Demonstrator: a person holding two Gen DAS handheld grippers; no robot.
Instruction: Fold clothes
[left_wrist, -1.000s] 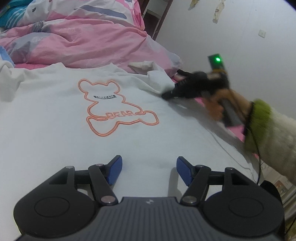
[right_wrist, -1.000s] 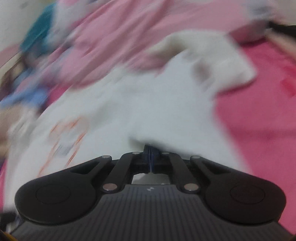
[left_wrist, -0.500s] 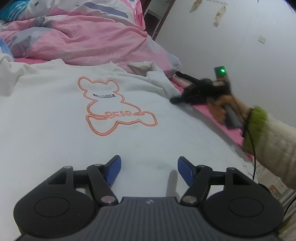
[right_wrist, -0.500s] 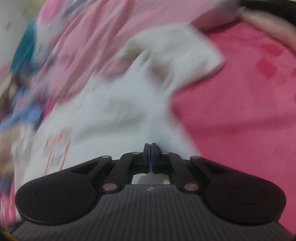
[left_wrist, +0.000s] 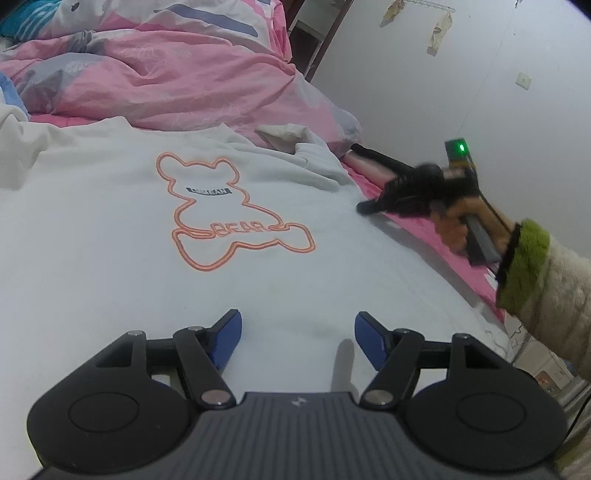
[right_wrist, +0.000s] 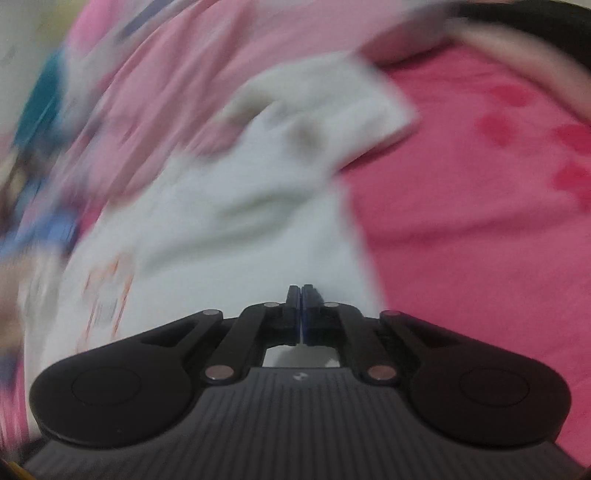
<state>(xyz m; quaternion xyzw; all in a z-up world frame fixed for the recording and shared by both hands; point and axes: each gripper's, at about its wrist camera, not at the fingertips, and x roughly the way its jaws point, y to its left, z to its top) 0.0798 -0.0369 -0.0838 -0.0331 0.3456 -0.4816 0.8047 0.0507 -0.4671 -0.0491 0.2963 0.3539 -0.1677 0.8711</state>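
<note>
A white sweatshirt (left_wrist: 110, 229) with an orange bear outline (left_wrist: 229, 218) lies flat on the bed. My left gripper (left_wrist: 298, 317) hovers over its near part, open, with nothing between the blue pads. My right gripper (left_wrist: 364, 207), held by a hand in a green-cuffed sleeve (left_wrist: 524, 266), has its tip at the shirt's right edge. In the blurred right wrist view the right gripper (right_wrist: 300, 288) has its jaws almost together and just opening, with nothing seen between them, above the white sweatshirt (right_wrist: 258, 236). A crumpled sleeve (right_wrist: 325, 110) lies ahead of it.
A pink duvet (left_wrist: 166, 74) is piled at the head of the bed behind the shirt. Bare pink sheet (right_wrist: 461, 221) runs along the shirt's right side. A white wall (left_wrist: 424, 92) stands beyond the bed's right edge.
In the left wrist view the right gripper has drawn away from the crumpled sleeve, rightward along the shirt's edge. The left gripper has kept still.
</note>
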